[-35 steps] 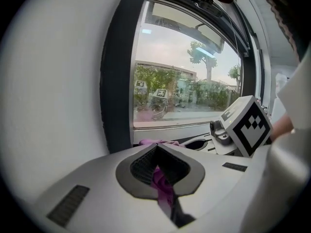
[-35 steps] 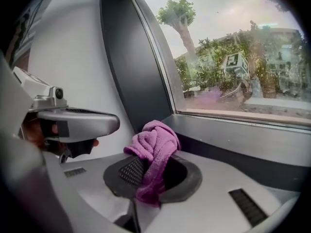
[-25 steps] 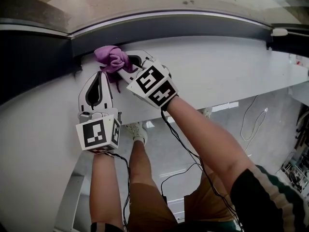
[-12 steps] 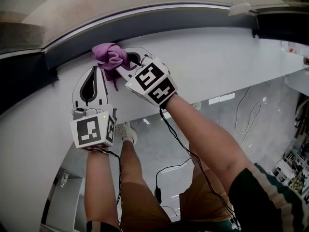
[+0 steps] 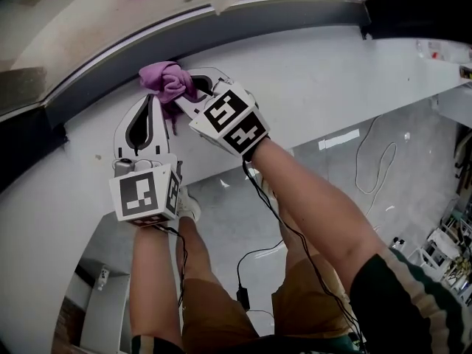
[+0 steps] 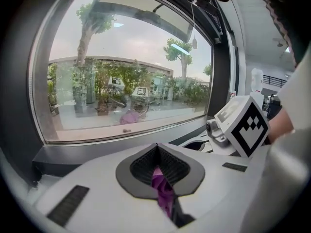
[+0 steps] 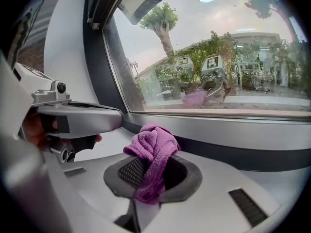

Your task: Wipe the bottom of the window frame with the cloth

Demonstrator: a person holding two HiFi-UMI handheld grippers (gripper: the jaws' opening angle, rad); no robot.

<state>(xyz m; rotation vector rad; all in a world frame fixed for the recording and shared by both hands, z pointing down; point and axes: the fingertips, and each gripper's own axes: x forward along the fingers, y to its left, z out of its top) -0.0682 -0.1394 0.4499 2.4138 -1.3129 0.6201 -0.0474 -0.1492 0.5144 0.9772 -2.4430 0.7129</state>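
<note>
Cloth (image 5: pixel 165 79): bunched so we press it along the frame (image 5: pixel 103 56).
Right gripper (image 5: pixel 189 88): clamps the wad.
Left gripper (image 5: pixel 153 99): pinches its tail.

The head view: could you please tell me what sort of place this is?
Probably an indoor workroom or lab: a wide dark-framed glass window onto trees, a white sill ledge, a loose cable on the grey floor.

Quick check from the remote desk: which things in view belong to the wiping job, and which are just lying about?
Job:
cloth
bottom of the window frame
right gripper, fingers shut on the cloth
left gripper, cloth strip between its fingers

Lying about:
white cable on the floor
trees outside
</note>
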